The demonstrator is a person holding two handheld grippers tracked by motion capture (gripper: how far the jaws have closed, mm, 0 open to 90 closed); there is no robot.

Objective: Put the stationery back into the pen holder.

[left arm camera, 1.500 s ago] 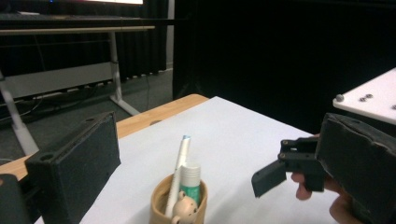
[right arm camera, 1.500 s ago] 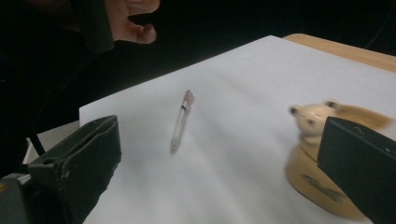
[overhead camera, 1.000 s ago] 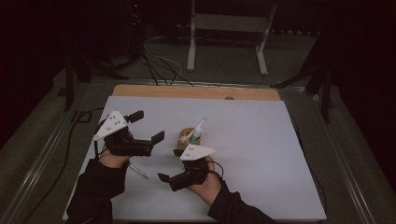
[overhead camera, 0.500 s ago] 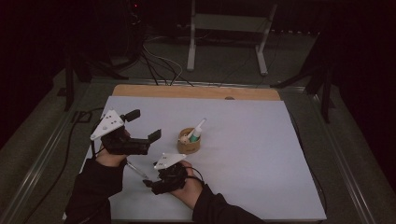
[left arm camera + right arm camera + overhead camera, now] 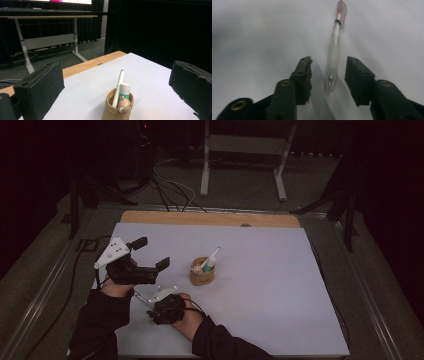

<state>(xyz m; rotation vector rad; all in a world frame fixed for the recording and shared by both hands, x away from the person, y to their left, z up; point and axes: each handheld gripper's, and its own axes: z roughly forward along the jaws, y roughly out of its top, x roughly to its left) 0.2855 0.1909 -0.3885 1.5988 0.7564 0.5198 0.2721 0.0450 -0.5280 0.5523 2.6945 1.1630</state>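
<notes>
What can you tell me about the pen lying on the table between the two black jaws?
The pen looks like see-through plastic, with a frosted grip, a dark band and a reddish far end. It lies flat on the white table, its near tip pointing toward the camera. The right tool has its jaws on either side; they have just been closing, but gaps remain, so nothing grips it yet.

My left gripper [image 5: 131, 265] raised, jaws wide apart, my right gripper [image 5: 159, 307] low, jaws just closing, not yet gripping
</notes>
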